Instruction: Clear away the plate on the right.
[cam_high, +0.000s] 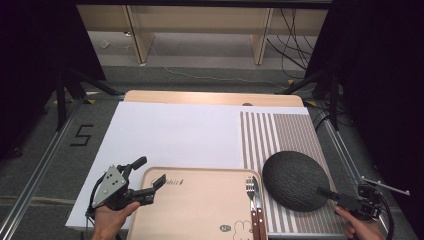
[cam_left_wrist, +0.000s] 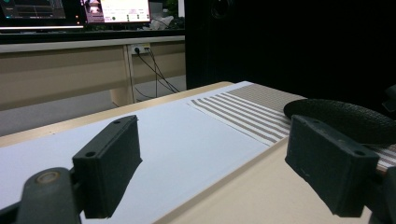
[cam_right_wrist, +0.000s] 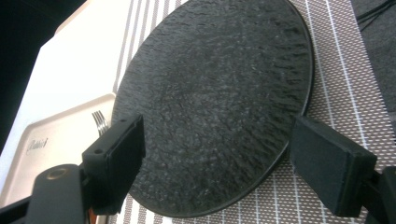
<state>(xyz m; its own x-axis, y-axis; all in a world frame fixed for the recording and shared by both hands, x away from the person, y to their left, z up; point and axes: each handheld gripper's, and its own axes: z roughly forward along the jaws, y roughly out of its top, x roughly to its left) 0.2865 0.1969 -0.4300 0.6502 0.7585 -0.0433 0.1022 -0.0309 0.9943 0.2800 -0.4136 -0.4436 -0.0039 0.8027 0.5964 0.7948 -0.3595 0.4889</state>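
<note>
The left gripper (cam_high: 148, 176) stands released, its jaws wide apart and straddling the far left corner of the tray (cam_high: 200, 210), one jaw over the white sheet (cam_high: 175, 132) and the other over the tray's bare surface. That spread suits a grab on the tray's rim, probably to steady or shift it. The right gripper (cam_right_wrist: 219, 163) is likewise released and holds nothing; its jaws flank the near edge of the dark plate (cam_right_wrist: 215, 93), which looks like the lead-in to a pinch on the rim.

The plate lies flat on the striped mat (cam_high: 285, 132), right of the tray, its left edge close against the tray's right side. A fork (cam_high: 250, 192) and a knife (cam_high: 258, 205) lie side by side along the tray's right edge, handles toward the person, so they seem ready to be set beside the plate.
</note>
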